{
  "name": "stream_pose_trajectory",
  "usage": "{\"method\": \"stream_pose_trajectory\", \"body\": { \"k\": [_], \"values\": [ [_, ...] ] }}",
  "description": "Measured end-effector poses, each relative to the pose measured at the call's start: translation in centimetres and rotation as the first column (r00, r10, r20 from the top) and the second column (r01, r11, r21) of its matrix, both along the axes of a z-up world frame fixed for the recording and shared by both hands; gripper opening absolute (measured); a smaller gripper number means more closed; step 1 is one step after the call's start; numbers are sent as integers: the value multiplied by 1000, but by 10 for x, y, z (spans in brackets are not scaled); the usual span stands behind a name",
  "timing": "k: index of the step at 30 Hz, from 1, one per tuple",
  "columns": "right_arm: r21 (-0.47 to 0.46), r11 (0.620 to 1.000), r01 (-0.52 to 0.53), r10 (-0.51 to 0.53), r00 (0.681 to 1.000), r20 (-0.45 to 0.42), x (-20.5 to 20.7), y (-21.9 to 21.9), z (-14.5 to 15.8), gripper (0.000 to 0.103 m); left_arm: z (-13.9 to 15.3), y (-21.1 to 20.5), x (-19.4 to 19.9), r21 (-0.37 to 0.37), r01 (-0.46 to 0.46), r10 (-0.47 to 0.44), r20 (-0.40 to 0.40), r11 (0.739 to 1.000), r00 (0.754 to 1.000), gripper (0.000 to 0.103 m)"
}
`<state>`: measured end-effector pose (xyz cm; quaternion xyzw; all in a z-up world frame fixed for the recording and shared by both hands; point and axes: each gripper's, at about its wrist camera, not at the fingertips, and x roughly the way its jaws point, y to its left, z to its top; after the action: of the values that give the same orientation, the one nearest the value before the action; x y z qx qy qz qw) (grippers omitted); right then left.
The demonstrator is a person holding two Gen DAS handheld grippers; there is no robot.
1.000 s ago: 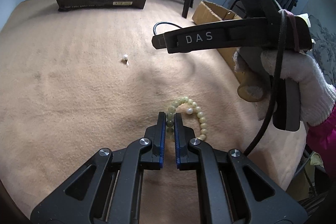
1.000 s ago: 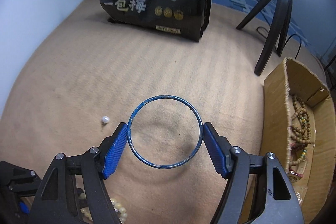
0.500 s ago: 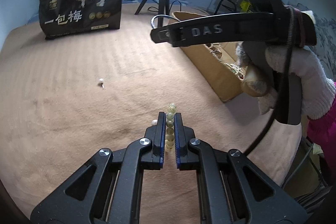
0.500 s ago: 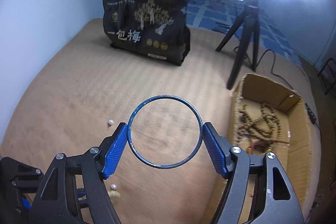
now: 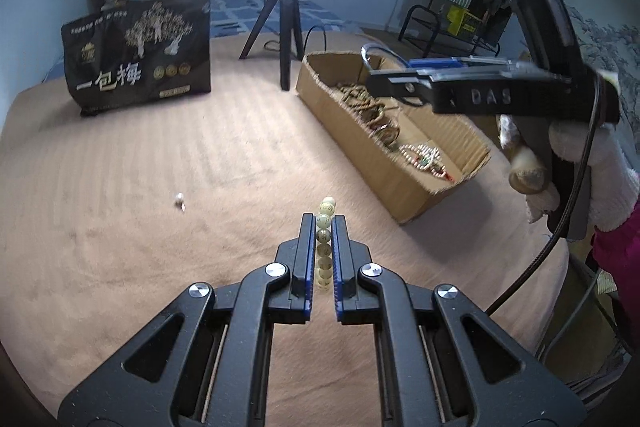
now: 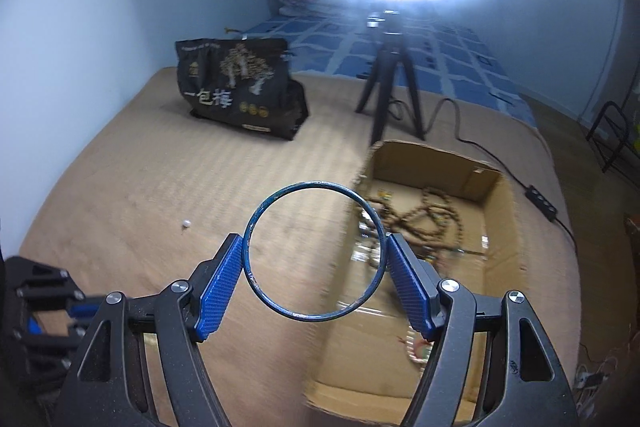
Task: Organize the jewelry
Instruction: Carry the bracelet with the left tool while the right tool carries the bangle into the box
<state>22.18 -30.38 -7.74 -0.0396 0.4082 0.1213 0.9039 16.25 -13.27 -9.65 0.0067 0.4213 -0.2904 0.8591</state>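
Observation:
My left gripper (image 5: 323, 223) is shut on a pale green bead bracelet (image 5: 324, 239), held up above the tan blanket (image 5: 160, 187); the beads hang edge-on between the blue pads. My right gripper (image 6: 314, 259) is shut on a thin blue bangle (image 6: 256, 219), held at the left edge of the open cardboard box (image 6: 500, 239), above it. The box (image 5: 360, 151) holds several brown bead strands (image 6: 436, 215) and a pale beaded bracelet (image 5: 424, 157). In the left wrist view the right gripper (image 5: 384, 83) hovers over the box. A loose pearl (image 5: 179, 202) lies on the blanket, also in the right wrist view (image 6: 186, 224).
A black snack bag (image 5: 140, 63) stands at the back of the blanket. A black tripod (image 5: 286, 27) with a bright ring light stands behind the box. A cable and power strip (image 6: 540, 199) lie to the right of the box.
Both grippers have risen and tilted up. The left lifted the bead bracelet off the blanket. The right carried the bangle rightward to the box's left edge.

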Motion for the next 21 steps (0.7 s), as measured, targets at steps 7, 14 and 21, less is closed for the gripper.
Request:
{"method": "stream_pose_trajectory", "body": {
  "k": [7, 14, 21],
  "values": [
    [8, 998, 57, -57, 998, -4, -3, -42, 5, 72, 20, -24, 8, -19, 29, -28, 35, 999, 999, 5],
    [15, 995, 96, -96, 995, -3, 0, -70, 4, 72, 33, -58, 17, -52, 65, -62, 57, 996, 996, 5],
    [26, 991, 134, -134, 991, -14, 5, -95, -2, 72, 35, -92, 28, -70, 94, -90, 61, 993, 994, 5]
  ]
}}
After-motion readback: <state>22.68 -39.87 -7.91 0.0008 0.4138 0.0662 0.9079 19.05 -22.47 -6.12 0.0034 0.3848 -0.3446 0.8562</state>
